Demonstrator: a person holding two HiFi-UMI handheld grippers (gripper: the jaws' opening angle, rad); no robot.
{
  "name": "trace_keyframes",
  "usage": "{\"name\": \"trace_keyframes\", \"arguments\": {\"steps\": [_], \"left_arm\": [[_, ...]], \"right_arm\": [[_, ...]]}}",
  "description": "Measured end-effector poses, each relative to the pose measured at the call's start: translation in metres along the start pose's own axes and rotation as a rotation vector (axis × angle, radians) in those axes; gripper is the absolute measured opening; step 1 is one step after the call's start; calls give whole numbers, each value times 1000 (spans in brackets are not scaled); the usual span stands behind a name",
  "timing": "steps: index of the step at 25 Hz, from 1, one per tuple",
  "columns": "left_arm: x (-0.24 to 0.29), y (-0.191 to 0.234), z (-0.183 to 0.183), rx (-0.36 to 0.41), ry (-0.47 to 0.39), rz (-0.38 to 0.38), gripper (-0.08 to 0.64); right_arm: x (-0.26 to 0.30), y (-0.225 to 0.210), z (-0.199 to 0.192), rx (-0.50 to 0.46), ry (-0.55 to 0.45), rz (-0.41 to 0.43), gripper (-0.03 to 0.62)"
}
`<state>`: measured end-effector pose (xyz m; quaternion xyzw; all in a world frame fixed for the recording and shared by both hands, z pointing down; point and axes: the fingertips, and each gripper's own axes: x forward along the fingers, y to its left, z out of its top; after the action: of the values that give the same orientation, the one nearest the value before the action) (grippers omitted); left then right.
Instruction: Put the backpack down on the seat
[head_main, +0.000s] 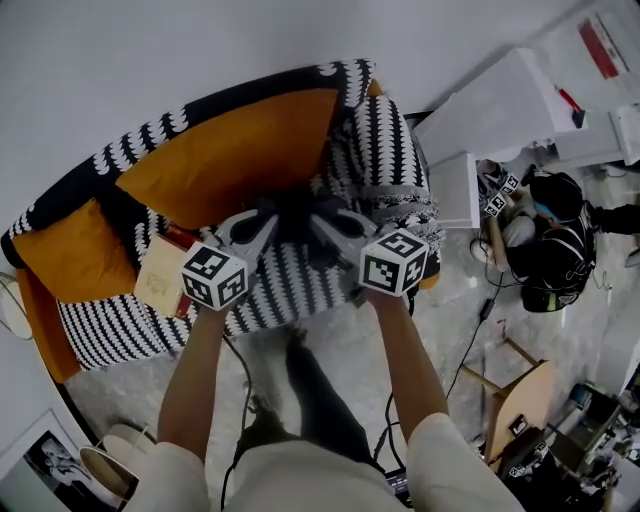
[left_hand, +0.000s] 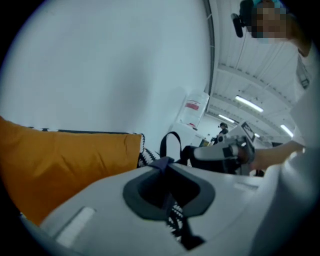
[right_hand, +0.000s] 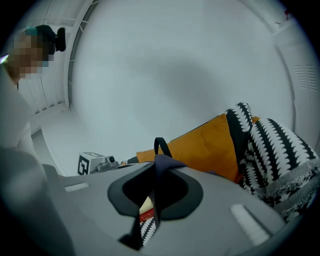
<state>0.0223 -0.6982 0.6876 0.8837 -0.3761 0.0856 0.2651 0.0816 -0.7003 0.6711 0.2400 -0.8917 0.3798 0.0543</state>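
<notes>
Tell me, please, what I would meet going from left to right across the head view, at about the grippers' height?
Small orange cushion → flat tan item → left gripper → backpack → right gripper → white cabinet → person in black.

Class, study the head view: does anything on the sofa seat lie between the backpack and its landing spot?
Nothing visible: the striped seat below the backpack is bare. A tan book lies on the seat further left.
</notes>
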Motion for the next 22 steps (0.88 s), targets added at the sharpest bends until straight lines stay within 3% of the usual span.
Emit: {"name": "trace_keyframes", "arguments": {"steps": [7,14,18,22], "left_arm": [[17,25,-7,-51,34,88,6],[20,23,-11,-83,32,71,61],[19,23,-17,-100,42,84,164],[13,27,-23,-101,55,115,262]], "right_arm": [[8,-16,7,-54,15,-73,73],[-1,-21,-1,-54,21,-103,107],[-8,-22,-5,-33,15,-118,148],[-18,-27,-7,-7,-11,-160,231]]}}
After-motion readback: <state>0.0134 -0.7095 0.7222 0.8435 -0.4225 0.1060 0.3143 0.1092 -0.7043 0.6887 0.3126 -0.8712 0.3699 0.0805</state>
